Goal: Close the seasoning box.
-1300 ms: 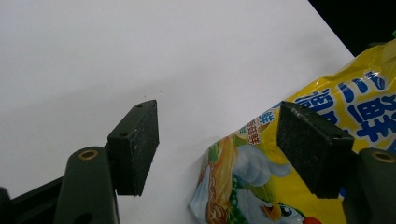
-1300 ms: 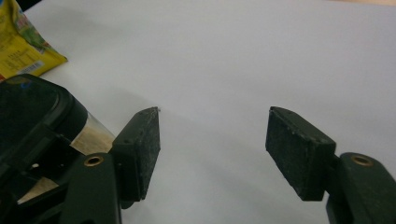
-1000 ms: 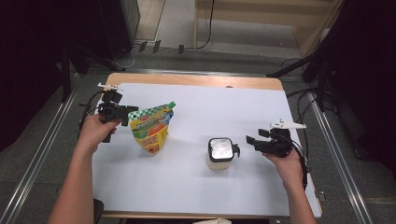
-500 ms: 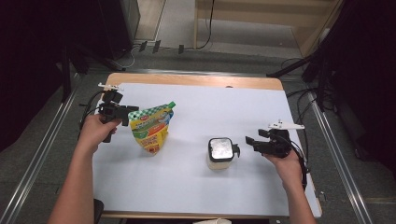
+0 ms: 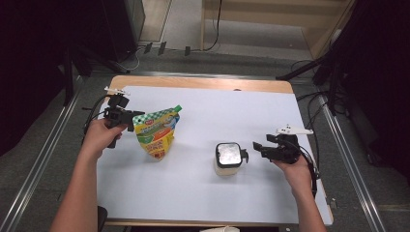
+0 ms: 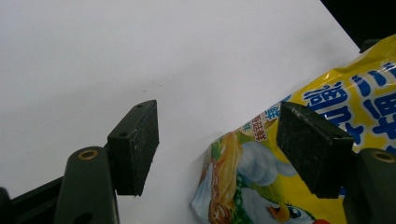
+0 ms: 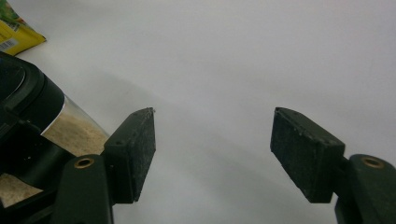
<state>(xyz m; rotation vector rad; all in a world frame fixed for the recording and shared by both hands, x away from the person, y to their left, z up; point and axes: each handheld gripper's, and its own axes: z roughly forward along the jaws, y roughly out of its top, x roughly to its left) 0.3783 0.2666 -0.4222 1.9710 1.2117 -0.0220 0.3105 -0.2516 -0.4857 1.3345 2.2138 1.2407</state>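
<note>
A yellow and green printed pouch [image 5: 157, 135] stands on the white table cover, left of centre. My left gripper [image 5: 135, 117] is at its upper left edge, jaws open. In the left gripper view the pouch [image 6: 341, 107] has a corner in the gap, close to the right pad [image 6: 310, 144], and the left pad stands well clear of it. A clear jar [image 5: 227, 157] with a black-rimmed shiny lid and sandy contents stands right of centre. My right gripper [image 5: 257, 147] is open just to its right, apart from it. In the right gripper view the jar [image 7: 32, 116] lies left of the empty jaws.
The white sheet [image 5: 217, 111] covers a wooden table whose bare edge [image 5: 203, 83] shows at the back. Metal rails run along both sides on the floor, and cables lie beyond the far edge. A corner of the pouch [image 7: 18, 32] shows in the right gripper view.
</note>
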